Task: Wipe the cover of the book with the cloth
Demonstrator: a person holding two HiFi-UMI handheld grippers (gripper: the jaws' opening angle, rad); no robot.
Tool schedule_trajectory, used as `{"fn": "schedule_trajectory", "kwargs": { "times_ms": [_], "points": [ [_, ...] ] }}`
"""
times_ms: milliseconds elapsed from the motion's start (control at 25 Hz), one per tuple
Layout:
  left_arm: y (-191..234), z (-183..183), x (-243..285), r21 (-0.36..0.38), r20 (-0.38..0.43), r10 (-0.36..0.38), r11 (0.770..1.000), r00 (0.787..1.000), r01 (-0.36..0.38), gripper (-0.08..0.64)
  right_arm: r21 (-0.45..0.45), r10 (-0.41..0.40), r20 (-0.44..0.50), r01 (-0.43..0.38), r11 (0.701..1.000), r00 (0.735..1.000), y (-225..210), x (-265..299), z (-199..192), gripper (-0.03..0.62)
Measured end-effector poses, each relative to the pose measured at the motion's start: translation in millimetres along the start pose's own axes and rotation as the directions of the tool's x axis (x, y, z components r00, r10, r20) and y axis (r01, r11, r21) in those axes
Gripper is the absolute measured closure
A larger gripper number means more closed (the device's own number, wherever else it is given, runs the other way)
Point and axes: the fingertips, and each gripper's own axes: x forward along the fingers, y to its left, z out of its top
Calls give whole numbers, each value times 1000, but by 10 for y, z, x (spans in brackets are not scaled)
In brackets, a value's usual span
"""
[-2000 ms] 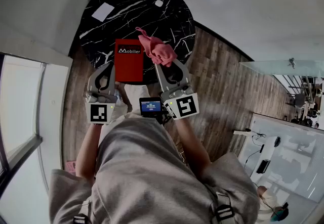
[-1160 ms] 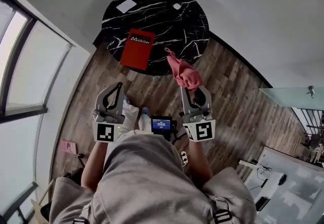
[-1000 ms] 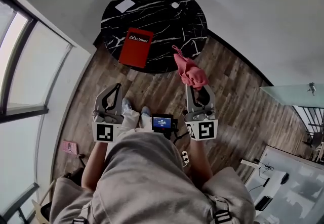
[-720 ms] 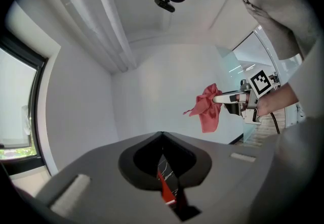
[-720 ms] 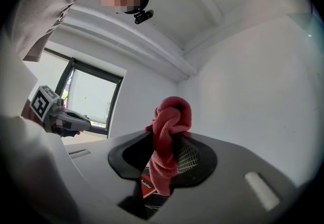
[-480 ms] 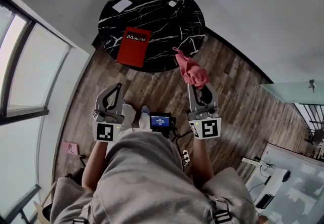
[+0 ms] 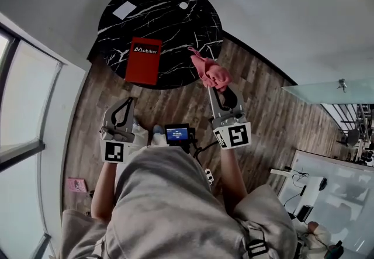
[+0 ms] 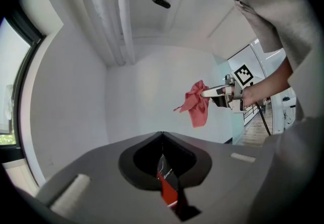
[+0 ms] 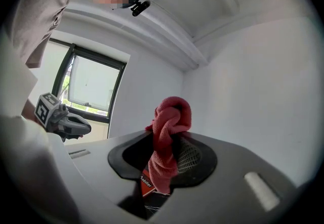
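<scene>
A red book (image 7: 143, 60) lies flat near the front left edge of the round black marble table (image 7: 169, 18). My right gripper (image 7: 208, 83) is shut on a bunched pink cloth (image 7: 210, 72), which hangs at the table's near right edge, to the right of the book. In the right gripper view the cloth (image 9: 169, 142) fills the jaws and the book (image 9: 147, 182) shows below it. My left gripper (image 7: 129, 101) is shut and empty, over the floor short of the table. In the left gripper view its closed tips (image 8: 162, 134) point at the book (image 8: 169, 192).
A white card (image 7: 124, 10) and a small white object (image 7: 183, 4) lie at the table's far side. Wooden floor (image 7: 257, 106) surrounds the table. A window wall (image 7: 35, 106) runs along the left. A glass surface (image 7: 327, 85) stands at the right.
Two seconds ago both grippers were over the table beside the book. They then drew back over the floor. In the last half second the cloth has come up to the table's near edge.
</scene>
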Motion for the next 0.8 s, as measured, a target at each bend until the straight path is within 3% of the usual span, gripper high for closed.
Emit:
{"fn": "schedule_trajectory", "kwargs": {
  "times_ms": [160, 360, 640, 800],
  "points": [
    [292, -154, 12, -40, -2, -36, 999, 999, 36, 561, 17, -5, -30, 5, 1000, 1000, 103, 358, 98, 469],
    [561, -356, 124, -44, -26, -86, 995, 996, 85, 561, -76, -6, -96, -1, 997, 995, 208, 716, 50, 469],
    [763, -666, 386, -37, -99, -141, 990, 985, 138, 560, -50, 40, -184, -50, 998, 982, 72, 1273, -494, 469],
    [752, -976, 641, 49, -178, -197, 977, 964, 208, 527, -38, 98, -235, -110, 993, 967, -85, 1699, -996, 468]
  ]
}}
